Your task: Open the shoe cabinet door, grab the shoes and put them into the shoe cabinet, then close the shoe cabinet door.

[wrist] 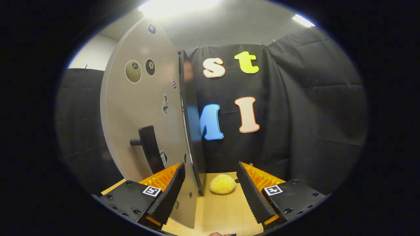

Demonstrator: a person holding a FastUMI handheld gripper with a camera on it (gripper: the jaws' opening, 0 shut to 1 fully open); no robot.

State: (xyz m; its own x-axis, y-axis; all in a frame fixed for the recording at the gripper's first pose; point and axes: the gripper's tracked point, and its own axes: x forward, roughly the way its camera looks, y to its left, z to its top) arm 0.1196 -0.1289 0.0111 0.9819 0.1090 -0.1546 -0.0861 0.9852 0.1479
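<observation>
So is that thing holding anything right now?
No. The gripper is open, its fingers pressing on nothing; the cabinet door's edge stands between them.

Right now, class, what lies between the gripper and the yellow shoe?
In the gripper view, only bare wooden tabletop lies between the open gripper and the yellow shoe; the cabinet door stands edge-on just beside that stretch.

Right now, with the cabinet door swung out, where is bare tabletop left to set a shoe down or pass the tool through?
The open tool has bare wooden tabletop between its fingers, running up to the yellow plush slipper. More bare wood lies beside the slipper toward the black cloth. It is crowded on the other side, where the open cabinet door and its black handle stand close.
</observation>
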